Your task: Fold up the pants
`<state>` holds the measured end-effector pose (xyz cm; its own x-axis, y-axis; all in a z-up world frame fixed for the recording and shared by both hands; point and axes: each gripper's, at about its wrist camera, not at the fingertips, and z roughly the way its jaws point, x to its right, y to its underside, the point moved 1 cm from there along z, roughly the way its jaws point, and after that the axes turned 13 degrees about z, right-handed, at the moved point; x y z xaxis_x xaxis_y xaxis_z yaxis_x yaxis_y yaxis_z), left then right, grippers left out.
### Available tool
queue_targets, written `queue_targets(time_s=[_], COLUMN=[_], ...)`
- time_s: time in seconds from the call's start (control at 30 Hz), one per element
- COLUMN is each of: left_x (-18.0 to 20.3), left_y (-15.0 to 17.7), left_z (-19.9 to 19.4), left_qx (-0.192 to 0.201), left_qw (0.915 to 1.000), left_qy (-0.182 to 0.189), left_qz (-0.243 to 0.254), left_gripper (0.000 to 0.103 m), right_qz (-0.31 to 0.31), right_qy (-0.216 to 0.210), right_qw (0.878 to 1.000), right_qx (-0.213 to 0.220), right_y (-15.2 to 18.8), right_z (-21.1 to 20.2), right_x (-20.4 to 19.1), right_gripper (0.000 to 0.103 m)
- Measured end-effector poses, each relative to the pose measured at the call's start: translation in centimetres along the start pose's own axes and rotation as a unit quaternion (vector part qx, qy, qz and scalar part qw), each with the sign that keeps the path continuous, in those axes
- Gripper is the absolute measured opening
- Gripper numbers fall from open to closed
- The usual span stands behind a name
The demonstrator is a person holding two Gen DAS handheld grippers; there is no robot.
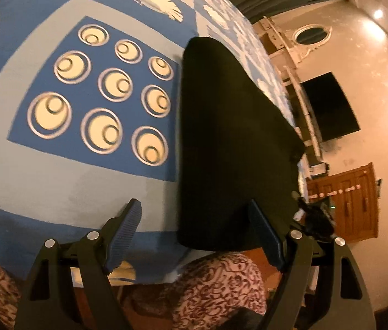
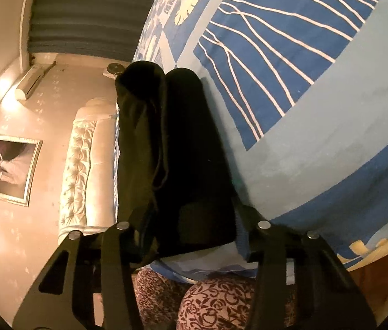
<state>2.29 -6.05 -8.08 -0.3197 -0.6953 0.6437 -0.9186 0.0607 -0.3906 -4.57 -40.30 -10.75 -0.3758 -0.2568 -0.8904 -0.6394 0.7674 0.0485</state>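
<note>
Black pants (image 1: 229, 143) lie folded lengthwise on the blue patterned bedspread (image 1: 56, 181). My left gripper (image 1: 194, 214) is open, its left finger over the bedspread and its right finger (image 1: 265, 236) against the pants' near end. In the right wrist view the pants (image 2: 177, 151) stretch away from me with two leg ends at the far end. My right gripper (image 2: 191, 231) straddles the pants' near end; the cloth hides its fingertips, and I cannot tell whether it grips.
The bed's near edge sits just below both grippers, with the person's floral clothing (image 1: 216, 283) beneath. A wooden cabinet (image 1: 345, 206) and dark screen (image 1: 328, 107) stand to the right. A tufted headboard (image 2: 81, 162) and framed picture (image 2: 7, 165) show left.
</note>
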Motion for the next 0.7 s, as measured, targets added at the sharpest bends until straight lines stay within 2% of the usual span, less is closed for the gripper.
queue_targets(time_s=[0.1,0.23,0.4,0.47,0.53,0.63,0.7], left_x=[0.1,-0.1,-1.0,-0.6,-0.2,0.1,0.0], left_y=[0.6,0.7,0.4,0.4,0.6,0.8,1.0], left_z=[0.7,1.6,1.9,2.0,2.0,2.1,2.1], left_qx=[-0.009,-0.009,0.004,-0.005,-0.014,-0.010,-0.005], left_qw=[0.9989,0.9979,0.9947,0.9973,0.9984,0.9989,0.9986], left_qy=[0.045,0.064,0.095,0.073,0.051,0.036,0.040], left_qz=[-0.013,-0.010,-0.039,-0.012,0.017,0.029,0.034], left_gripper=[0.079,0.084,0.083,0.059,0.050,0.048,0.048], right_qz=[0.000,0.000,-0.005,-0.008,-0.010,-0.009,-0.005], right_qy=[-0.004,-0.007,-0.011,-0.012,-0.014,-0.024,-0.031], right_qw=[1.000,1.000,1.000,1.000,1.000,1.000,0.999], right_qx=[0.000,-0.001,-0.001,-0.001,-0.003,-0.006,-0.007], right_y=[0.0,-0.2,-0.1,0.0,0.0,-0.2,-0.3], right_z=[-0.1,-0.1,-0.1,-0.1,-0.1,-0.2,-0.2], right_x=[0.2,0.4,0.6,0.7,1.1,1.6,1.8], right_gripper=[0.046,0.046,0.045,0.043,0.041,0.039,0.039])
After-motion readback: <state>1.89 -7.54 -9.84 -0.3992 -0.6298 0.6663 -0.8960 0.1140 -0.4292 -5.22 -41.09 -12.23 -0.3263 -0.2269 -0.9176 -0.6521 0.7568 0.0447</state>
